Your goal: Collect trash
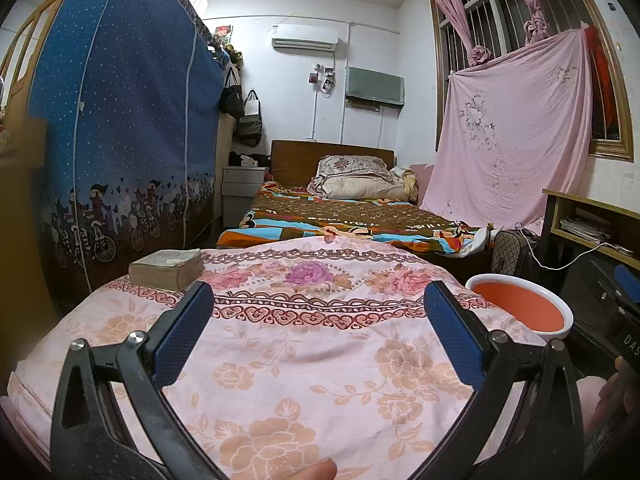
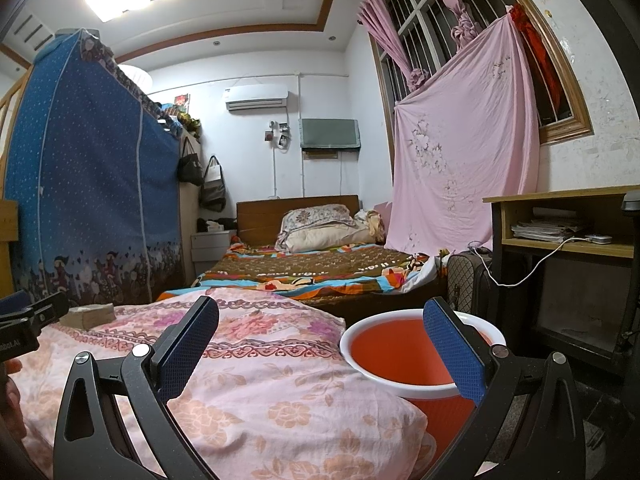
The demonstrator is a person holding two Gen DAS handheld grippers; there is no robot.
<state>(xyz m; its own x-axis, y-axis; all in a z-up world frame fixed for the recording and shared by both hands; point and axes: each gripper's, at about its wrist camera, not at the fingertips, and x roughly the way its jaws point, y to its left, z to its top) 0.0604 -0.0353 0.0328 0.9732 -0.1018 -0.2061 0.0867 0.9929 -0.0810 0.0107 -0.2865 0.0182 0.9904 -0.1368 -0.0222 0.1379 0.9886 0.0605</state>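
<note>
The left gripper point(image 1: 318, 306) hangs over a surface covered with a pink floral cloth point(image 1: 304, 344), its two blue-padded fingers point(image 1: 182, 332) spread wide and nothing between them. The right gripper point(image 2: 320, 326) is spread wide in the same way and holds nothing; its left finger is above the cloth and its right finger stands in front of the orange bin point(image 2: 404, 356). This bin, with a white rim, stands just beside the right edge of the covered surface, lower than the cloth top. In the left wrist view the bin point(image 1: 520, 306) appears at the right, past the right finger. On the far left corner of the cloth lies a thick old book point(image 1: 166, 268), flat and well apart from both grippers. A small brownish scrap point(image 2: 255, 313) rests on the cloth further away; it may be a piece of trash, but it is too small to tell. Behind the covered surface there is a bed point(image 1: 344, 220) with a patterned blanket, and a blue fabric wardrobe point(image 1: 124, 120) stands at the left.
</note>
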